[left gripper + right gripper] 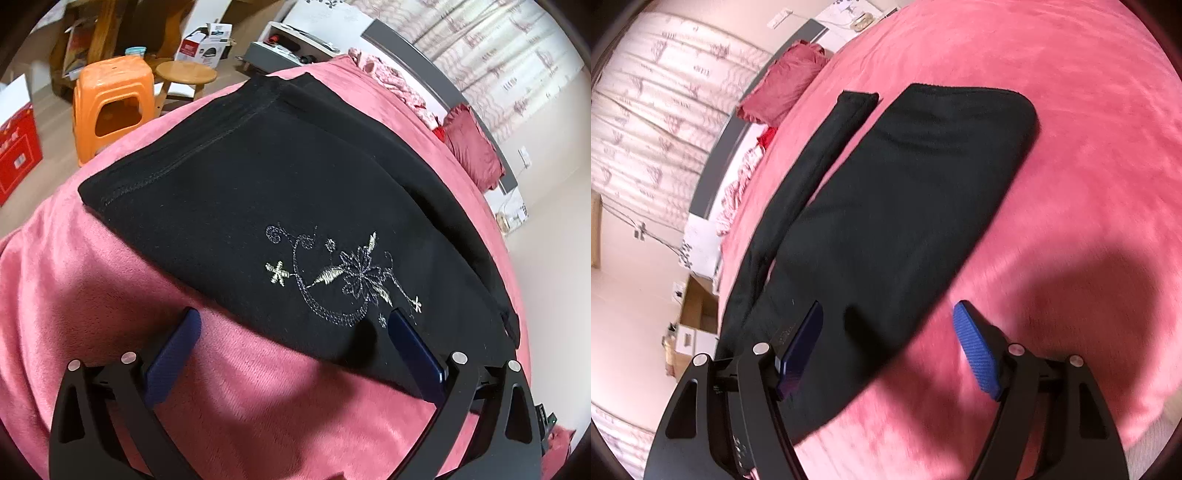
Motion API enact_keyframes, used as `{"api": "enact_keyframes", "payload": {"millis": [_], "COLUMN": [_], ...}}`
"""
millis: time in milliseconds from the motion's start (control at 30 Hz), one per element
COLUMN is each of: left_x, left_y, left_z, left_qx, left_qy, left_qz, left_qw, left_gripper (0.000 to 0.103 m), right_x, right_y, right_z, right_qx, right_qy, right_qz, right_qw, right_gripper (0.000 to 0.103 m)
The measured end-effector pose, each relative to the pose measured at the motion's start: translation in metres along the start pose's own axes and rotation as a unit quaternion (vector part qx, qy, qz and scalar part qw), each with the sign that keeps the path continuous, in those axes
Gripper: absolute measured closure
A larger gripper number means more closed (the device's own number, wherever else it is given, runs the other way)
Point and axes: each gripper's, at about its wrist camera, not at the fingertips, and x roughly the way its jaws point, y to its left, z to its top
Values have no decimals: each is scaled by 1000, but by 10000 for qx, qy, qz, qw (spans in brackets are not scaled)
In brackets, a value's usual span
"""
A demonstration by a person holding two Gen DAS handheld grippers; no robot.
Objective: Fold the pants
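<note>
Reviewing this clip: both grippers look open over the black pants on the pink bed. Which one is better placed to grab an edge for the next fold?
Probably the left gripper: its open jaws straddle the black pants' near edge. The right gripper also straddles an edge, but its view is motion-blurred.

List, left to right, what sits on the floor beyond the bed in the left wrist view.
Red box → orange plastic stool → round wooden stool → white and red carton.

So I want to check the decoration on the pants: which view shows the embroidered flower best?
The left wrist view: the embroidered flower sits sharp and near on the black pants, just ahead of the left gripper. The right wrist view shows only plain black cloth, no embroidery.
</note>
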Motion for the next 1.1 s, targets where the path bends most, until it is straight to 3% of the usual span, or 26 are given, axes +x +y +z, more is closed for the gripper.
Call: {"api": "enact_keyframes", "payload": {"millis": [100, 200, 267, 400, 500, 567, 600, 667, 700, 767, 867, 1100], "left_x": [1, -1, -4, 1, 7, 10, 12, 12, 12, 11, 4, -30], "left_y": [-1, -5, 1, 4, 3, 7, 11, 16, 19, 22, 20, 7], "left_z": [-3, -4, 4, 18, 24, 27, 28, 30, 32, 35, 40, 50], "left_qx": [140, 297, 1, -150, -110, -237, -348, -453, -488, -468, -290, -83], "left_qy": [-152, -196, -278, -241, -269, -283, -301, -294, -259, -191, -132, -220], "left_qz": [19, 36, -272, -414, -399, -350, -337, -231, -194, -246, -301, -464], "left_qw": [9998, 9994, 9992, 9987, 9988, 9987, 9984, 9983, 9983, 9984, 9990, 9986], "left_gripper": [3, 3, 3, 3, 20, 39, 44, 68, 71, 85, 91, 94], "right_x": [7, 16, 19, 22, 22, 25, 25, 27, 28, 28, 27, 5], "right_y": [8, 7, 1, -7, -5, 0, 2, 5, 7, 10, 21, 49], "right_z": [-1, 9, 13, 20, 20, 23, 24, 26, 28, 31, 35, 42], "right_qx": [27, 6, 160, 414, 349, 287, 255, 194, 148, 83, -120, -674], "right_qy": [-121, -140, -122, -102, -62, -45, -40, -35, -34, -5, -9, -214], "right_qz": [122, 222, 269, 440, 367, 286, 242, 101, -26, -141, -297, -408], "right_qw": [9998, 9997, 9994, 9981, 9987, 9992, 9994, 9998, 9999, 9999, 9995, 9967], "right_gripper": [34, 51, 59, 67, 67, 67, 67, 74, 81, 86, 88, 90]}}
